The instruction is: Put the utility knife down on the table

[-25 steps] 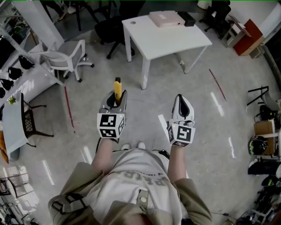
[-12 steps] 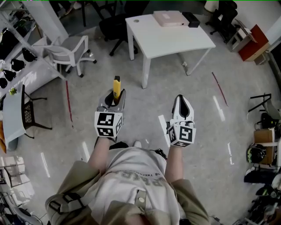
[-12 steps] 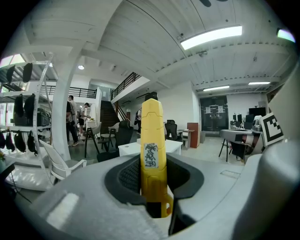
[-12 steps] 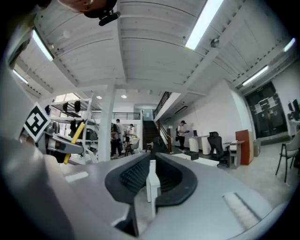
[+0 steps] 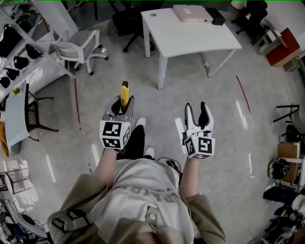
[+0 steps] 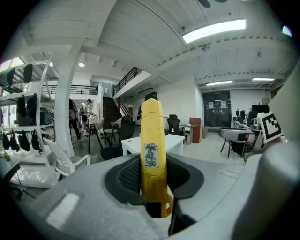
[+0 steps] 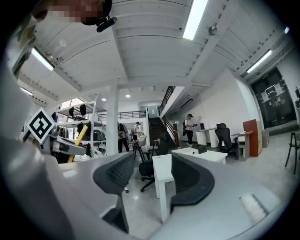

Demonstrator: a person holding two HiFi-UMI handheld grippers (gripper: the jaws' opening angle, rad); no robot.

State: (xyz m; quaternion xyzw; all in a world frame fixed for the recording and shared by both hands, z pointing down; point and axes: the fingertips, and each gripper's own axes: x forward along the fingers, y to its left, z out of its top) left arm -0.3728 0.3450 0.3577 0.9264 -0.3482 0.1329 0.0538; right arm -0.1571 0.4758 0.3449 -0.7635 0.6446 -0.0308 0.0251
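A yellow utility knife (image 5: 124, 92) stands between the jaws of my left gripper (image 5: 122, 103), which is shut on its lower half; the tip sticks out past the jaws. The left gripper view shows the knife (image 6: 153, 152) upright between the dark pads. My right gripper (image 5: 197, 110) is held level beside it; its jaws have just been opening and are now open with nothing between them, as the right gripper view (image 7: 150, 180) confirms. The white table (image 5: 190, 40) stands ahead across the floor, beyond both grippers.
A pink box (image 5: 192, 13) and a black item (image 5: 218, 18) lie on the table's far end. A black office chair (image 5: 128, 21) stands behind the table and a white chair (image 5: 78, 50) to its left. Shelving (image 5: 19, 71) lines the left side.
The right gripper's jaws, shut in the earlier frames, now stand wide apart. The person has stepped forward, one leg now showing between the arms. The left gripper still holds the knife.
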